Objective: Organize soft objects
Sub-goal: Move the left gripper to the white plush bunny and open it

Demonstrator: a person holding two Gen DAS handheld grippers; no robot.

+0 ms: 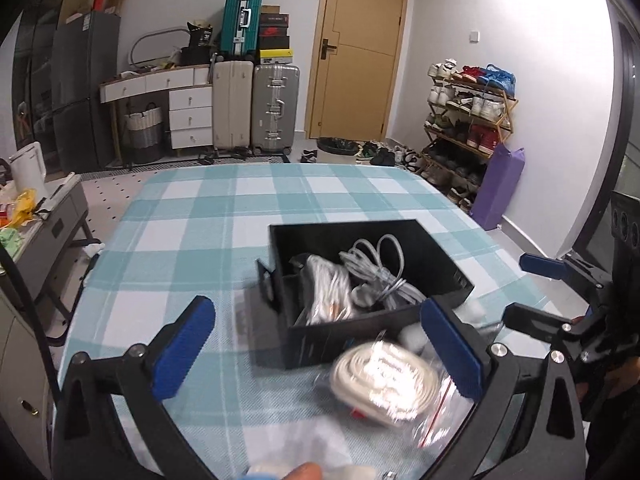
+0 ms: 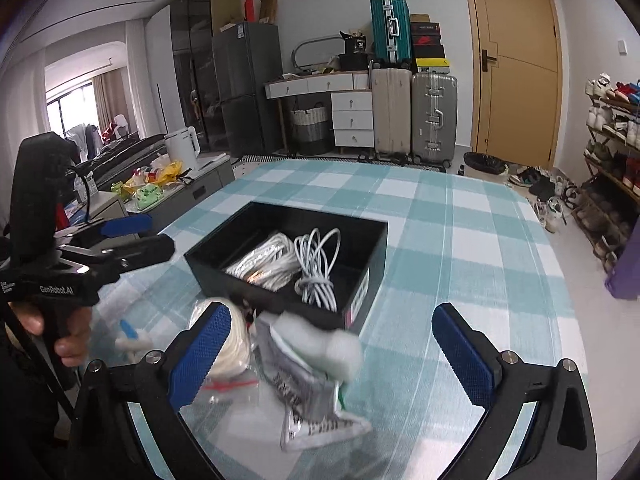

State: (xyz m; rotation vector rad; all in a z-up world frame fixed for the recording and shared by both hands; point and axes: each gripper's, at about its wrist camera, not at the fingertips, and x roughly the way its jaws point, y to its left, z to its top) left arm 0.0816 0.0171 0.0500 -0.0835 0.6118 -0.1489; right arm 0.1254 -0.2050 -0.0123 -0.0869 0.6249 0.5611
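Right wrist: left claw (image 2: 132,236) reads "GenRobot.AI".

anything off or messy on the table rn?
Mostly tidy. Two white cable bundles sit inside the black box, but a bagged cable coil and other packets lie loose in a heap on the checked tablecloth outside it.

Evenly lit, fisheye-bent edges – nearest bagged items motion-blurred, glary

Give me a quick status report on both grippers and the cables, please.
Left gripper open, right gripper open, both empty. Two cable bundles in black box. Bagged cable and packets on table, blurred. Nothing blocking the box.
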